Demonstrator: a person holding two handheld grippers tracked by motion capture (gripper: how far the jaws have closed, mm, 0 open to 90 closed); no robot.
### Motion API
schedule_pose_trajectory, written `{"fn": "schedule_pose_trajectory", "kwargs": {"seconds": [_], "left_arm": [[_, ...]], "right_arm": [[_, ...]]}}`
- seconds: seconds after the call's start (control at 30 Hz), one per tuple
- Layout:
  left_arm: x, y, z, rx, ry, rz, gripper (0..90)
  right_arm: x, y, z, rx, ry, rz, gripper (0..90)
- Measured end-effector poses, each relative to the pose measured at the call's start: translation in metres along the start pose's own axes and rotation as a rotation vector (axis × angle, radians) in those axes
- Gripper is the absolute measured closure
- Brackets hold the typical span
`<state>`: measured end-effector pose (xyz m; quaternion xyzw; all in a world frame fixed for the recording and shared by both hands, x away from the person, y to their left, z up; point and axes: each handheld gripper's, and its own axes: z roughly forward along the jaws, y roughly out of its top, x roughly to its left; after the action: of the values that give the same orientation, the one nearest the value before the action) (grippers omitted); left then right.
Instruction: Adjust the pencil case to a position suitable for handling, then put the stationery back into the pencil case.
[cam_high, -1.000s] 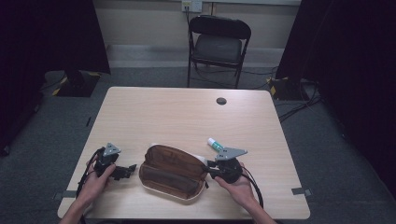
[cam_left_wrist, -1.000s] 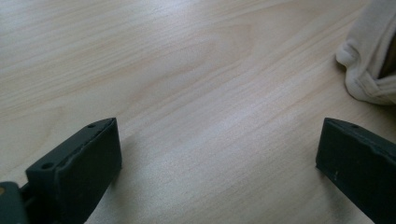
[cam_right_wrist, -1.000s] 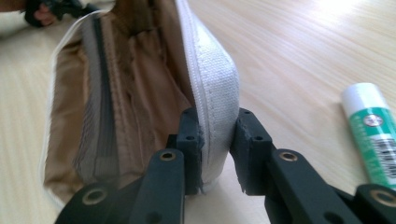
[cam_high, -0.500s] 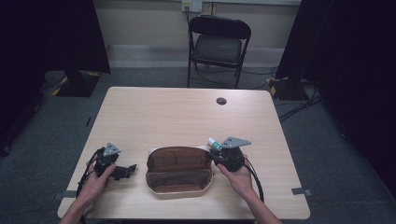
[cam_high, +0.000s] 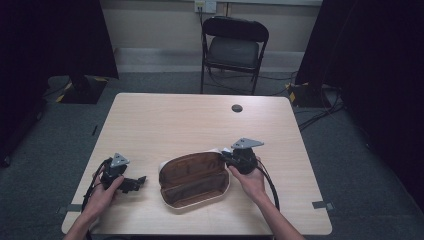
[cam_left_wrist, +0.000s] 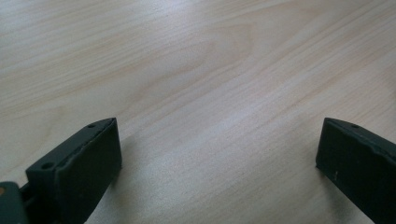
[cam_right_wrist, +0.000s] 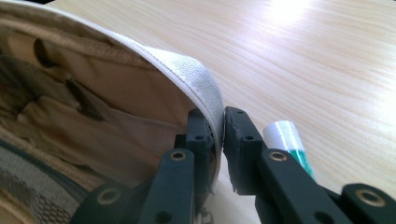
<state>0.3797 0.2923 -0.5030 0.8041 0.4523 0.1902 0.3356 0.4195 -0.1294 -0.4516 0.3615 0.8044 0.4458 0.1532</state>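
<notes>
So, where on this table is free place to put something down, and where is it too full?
The far half of the table is bare, apart from the small dark disc near the far edge. Another free patch lies between the left gripper and the open pouch. It is crowded beside the right gripper, which pinches the pouch's rim, with a small tube next to it.

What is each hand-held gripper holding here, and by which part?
The right hand-held gripper pinches the open pouch by its white zipper edge. The left hand-held gripper is open, holding nothing.

right claw (cam_high: 226, 156) moved up-right | pouch (cam_high: 194, 179) flap pulled open, lying wide | tube hidden behind claw
</notes>
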Motion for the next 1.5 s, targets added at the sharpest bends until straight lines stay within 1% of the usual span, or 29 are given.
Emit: {"fn": "schedule_pose_trajectory", "kwargs": {"seconds": [0.13,0.27,0.33,0.37,0.4,0.43,0.53,0.57,0.6,0.67,0.73,0.77,0.83,0.93,0.97,1.0,1.03,1.07,1.13,1.17,1.2,1.23,1.27,1.3,1.4,1.5], "left_arm": [[0.000,0.000,0.000,-0.001,0.000,-0.001,0.0],[0.000,0.000,0.000,0.000,0.000,-0.001,0.0],[0.000,0.000,0.000,0.000,0.000,0.000,0.0],[0.000,0.000,0.000,0.000,0.000,-0.001,0.0],[0.000,0.000,0.000,0.000,0.000,-0.001,0.0],[0.000,0.000,0.000,-0.001,-0.001,0.000,0.0],[0.000,0.000,0.000,-0.001,-0.001,-0.001,0.0],[0.000,0.000,0.000,-0.001,-0.001,0.000,0.0],[0.000,0.000,0.000,-0.001,-0.001,0.000,0.0],[0.000,0.000,0.000,-0.001,0.000,0.000,0.0],[0.000,0.000,0.000,-0.001,-0.001,0.000,0.0],[0.000,0.000,0.000,-0.001,-0.001,0.000,0.0],[0.000,0.000,0.000,-0.001,-0.001,0.001,0.0],[0.000,0.000,0.000,-0.001,-0.001,0.000,0.0],[0.000,0.000,0.000,-0.001,-0.001,0.000,0.0],[0.000,0.000,0.000,-0.001,-0.001,0.000,0.0],[0.000,0.000,0.000,-0.002,-0.001,0.000,0.0],[0.000,0.000,0.000,-0.001,-0.001,0.000,0.0],[0.000,0.000,0.000,-0.001,-0.001,0.000,0.0],[0.000,0.000,0.000,-0.001,-0.001,0.000,0.0],[0.000,0.000,0.000,-0.001,-0.001,0.000,0.0],[0.000,0.000,0.000,-0.002,-0.001,-0.001,0.0],[0.000,0.000,0.000,-0.002,-0.001,-0.001,0.0],[0.000,0.000,0.000,-0.002,-0.001,-0.001,0.0],[0.000,0.000,0.000,-0.001,-0.001,0.000,0.0],[0.000,0.000,0.000,-0.001,-0.001,0.000,0.0]], "right_arm": [[-0.001,0.002,0.005,0.000,-0.002,0.009,80.2],[-0.003,0.003,0.009,-0.008,-0.009,0.019,76.3],[-0.003,0.003,0.010,-0.006,-0.005,0.014,75.2],[-0.001,0.003,0.010,-0.003,-0.002,-0.002,72.7],[-0.001,0.003,0.010,-0.003,-0.002,-0.002,72.7],[-0.001,0.002,0.007,-0.004,0.002,-0.006,70.0],[-0.002,0.001,0.004,-0.004,0.004,-0.005,68.3],[-0.003,0.000,0.001,-0.006,0.011,0.004,65.3],[-0.003,0.001,0.000,-0.003,0.008,0.005,63.5],[-0.003,0.001,-0.002,0.000,0.004,0.006,63.2],[-0.004,0.003,-0.008,-0.014,0.016,0.018,60.8],[-0.004,0.003,-0.008,-0.014,0.016,0.018,60.8],[-0.005,0.003,-0.016,-0.024,0.025,0.026,60.1],[-0.006,0.001,-0.026,-0.033,0.028,0.022,59.8],[-0.006,0.001,-0.026,-0.033,0.028,0.022,59.8],[-0.007,0.001,-0.030,-0.039,0.023,0.029,60.2],[-0.011,0.000,-0.037,-0.048,0.009,0.042,60.8],[-0.014,-0.001,-0.040,-0.049,-0.004,0.044,60.9],[-0.021,-0.003,-0.042,-0.053,-0.022,0.058,60.6],[-0.025,-0.006,-0.041,-0.045,-0.033,0.057,60.4],[-0.025,-0.006,-0.041,-0.045,-0.033,0.057,60.4],[-0.029,-0.009,-0.040,-0.036,-0.046,0.051,60.0],[-0.036,-0.016,-0.036,-0.011,-0.060,0.058,59.1],[-0.039,-0.019,-0.034,0.002,-0.069,0.054,58.8],[-0.046,-0.027,-0.030,0.026,-0.079,0.067,57.1],[-0.050,-0.032,-0.025,0.045,-0.087,0.057,55.4]]}}
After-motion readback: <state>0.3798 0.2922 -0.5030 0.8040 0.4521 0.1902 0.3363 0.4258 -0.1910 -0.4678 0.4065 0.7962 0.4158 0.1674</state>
